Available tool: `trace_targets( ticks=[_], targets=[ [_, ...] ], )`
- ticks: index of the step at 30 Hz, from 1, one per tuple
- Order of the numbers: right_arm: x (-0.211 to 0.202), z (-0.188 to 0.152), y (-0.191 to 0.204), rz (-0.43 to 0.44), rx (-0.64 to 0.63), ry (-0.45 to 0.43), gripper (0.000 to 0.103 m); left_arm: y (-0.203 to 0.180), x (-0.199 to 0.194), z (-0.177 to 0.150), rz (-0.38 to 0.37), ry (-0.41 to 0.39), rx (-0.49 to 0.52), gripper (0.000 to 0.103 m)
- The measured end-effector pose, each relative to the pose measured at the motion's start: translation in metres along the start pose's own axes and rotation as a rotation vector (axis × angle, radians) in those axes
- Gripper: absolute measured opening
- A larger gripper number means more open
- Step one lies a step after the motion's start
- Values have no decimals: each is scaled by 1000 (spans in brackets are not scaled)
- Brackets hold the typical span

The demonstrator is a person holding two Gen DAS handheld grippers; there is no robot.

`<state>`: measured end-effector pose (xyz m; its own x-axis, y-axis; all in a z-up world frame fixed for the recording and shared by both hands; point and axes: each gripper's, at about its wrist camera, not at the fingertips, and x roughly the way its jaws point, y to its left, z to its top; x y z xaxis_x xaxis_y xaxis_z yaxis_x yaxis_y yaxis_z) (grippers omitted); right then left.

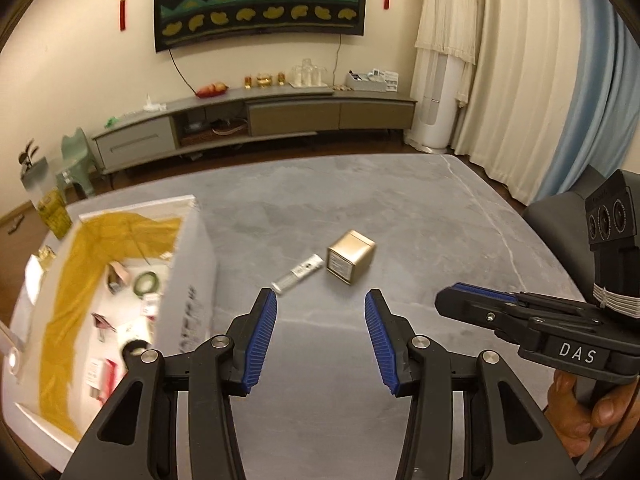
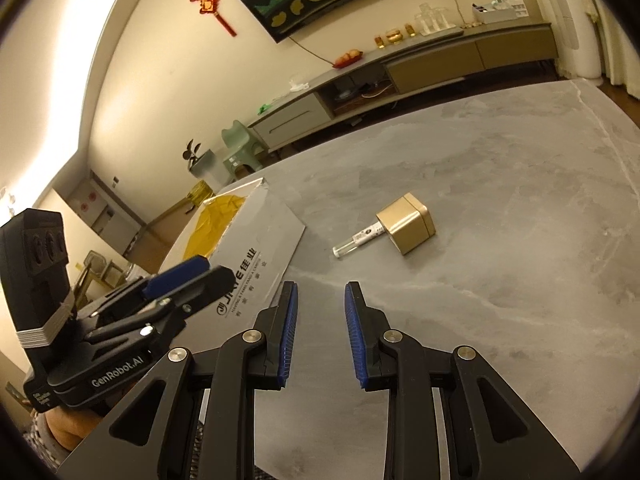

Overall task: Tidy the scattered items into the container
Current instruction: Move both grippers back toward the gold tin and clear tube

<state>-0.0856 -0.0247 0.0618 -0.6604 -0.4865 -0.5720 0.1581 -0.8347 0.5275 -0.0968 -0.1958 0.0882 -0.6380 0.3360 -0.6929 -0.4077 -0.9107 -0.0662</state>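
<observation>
On the grey marble-look table (image 1: 400,208) two things are left out: a small gold tin (image 1: 351,257) lying on its side, and a slim clear tube (image 1: 297,274) whose far end touches or nearly touches the tin's near-left corner. Both lie ahead of the two grippers, well apart from either. The white box (image 1: 192,280) with the yellow lining stands to the left, already holding several small items that are too blurred to name.

The left gripper (image 1: 320,340) has its blue pads spread wide with nothing between them. The right gripper (image 2: 320,332) is also parted and empty, though its gap is narrower.

What matters next, I think, is the tube's lie. Its long axis runs on a diagonal, from near-left up to far-right toward the tin. From the left gripper it sits straight ahead and a touch left, its near end closest. From the right gripper both items lie ahead and to the right.

The left hand looks the better placed, being beside the box too. It would need to turn so its pads close across the tube's width rather than along it.
</observation>
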Motion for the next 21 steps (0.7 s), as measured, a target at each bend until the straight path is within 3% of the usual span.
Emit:
trace_targets(
  ticks=[9,21],
  targets=[
    [4,2,-11,-23,0,15,29,-7,27,-6,-34,47,-6,48],
    [19,8,-14,-90,-63,43,31,3,62,-6,-73,91,-26,57]
  ],
)
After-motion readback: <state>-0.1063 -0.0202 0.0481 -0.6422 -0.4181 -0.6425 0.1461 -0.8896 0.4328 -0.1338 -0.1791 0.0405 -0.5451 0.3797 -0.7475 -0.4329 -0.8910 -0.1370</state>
